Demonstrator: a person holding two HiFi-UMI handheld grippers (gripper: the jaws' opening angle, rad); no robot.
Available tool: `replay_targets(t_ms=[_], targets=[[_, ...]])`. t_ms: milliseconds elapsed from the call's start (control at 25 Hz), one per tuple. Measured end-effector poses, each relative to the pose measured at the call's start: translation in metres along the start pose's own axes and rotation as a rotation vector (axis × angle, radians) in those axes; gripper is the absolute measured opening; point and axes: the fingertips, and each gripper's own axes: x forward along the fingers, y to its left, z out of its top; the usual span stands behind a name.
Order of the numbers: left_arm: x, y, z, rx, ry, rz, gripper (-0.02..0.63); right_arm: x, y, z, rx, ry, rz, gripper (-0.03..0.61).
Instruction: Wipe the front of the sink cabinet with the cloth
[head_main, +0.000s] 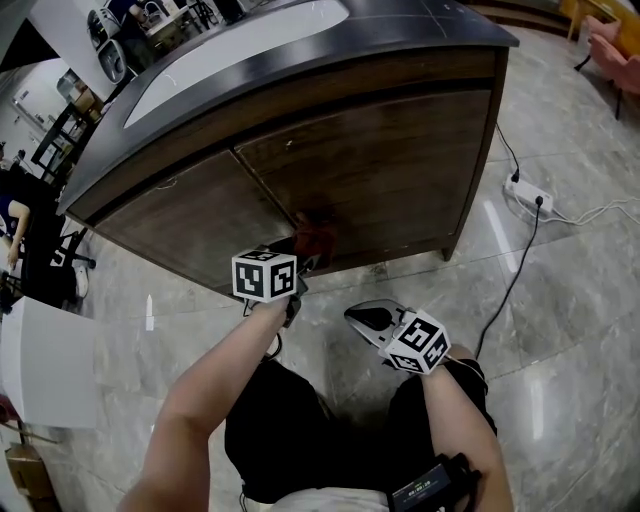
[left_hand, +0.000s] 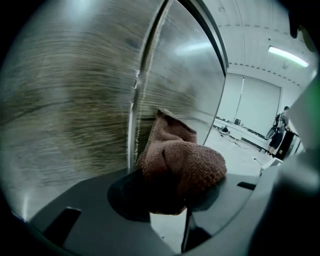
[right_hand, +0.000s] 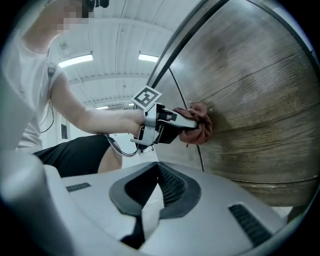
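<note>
The sink cabinet has a dark wood front (head_main: 360, 170) with two doors that meet at a vertical seam (head_main: 268, 195). A reddish-brown cloth (head_main: 316, 235) is pressed against the front low down, right at that seam. My left gripper (head_main: 300, 262) is shut on the cloth (left_hand: 182, 165), which bulges out beyond the jaws (left_hand: 170, 195) and touches the wood (left_hand: 75, 100). In the right gripper view the left gripper (right_hand: 187, 125) holds the cloth (right_hand: 201, 127) flat on the door (right_hand: 260, 100). My right gripper (head_main: 365, 318) hangs back over the floor, shut and empty (right_hand: 145, 210).
A white power strip (head_main: 528, 196) with cables lies on the tiled floor right of the cabinet. A white basin (head_main: 240, 45) sits in the dark countertop. A dark chair (head_main: 50, 250) and a white panel (head_main: 45, 375) stand at the left.
</note>
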Motion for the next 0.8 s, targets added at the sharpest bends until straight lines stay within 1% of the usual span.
replay_targets(t_ms=[360,560,680,800], targets=[[0.046,-0.05,0.011,0.092,0.041,-0.101,0.135,-0.012,0.01,-0.003,0.007,0.022,0.024,0.012],[0.076,-0.082,0.015,0.181,0.059,-0.161,0.135,-0.028,0.014,-0.002,-0.002,0.023,0.021,0.012],[0.092,-0.1,0.016,0.221,0.057,-0.199,0.135,-0.042,0.014,0.007,-0.02,-0.01,0.002,0.012],[0.108,-0.12,0.02,0.238,0.041,-0.244,0.135,-0.063,0.007,0.021,-0.038,-0.07,-0.05,0.012]])
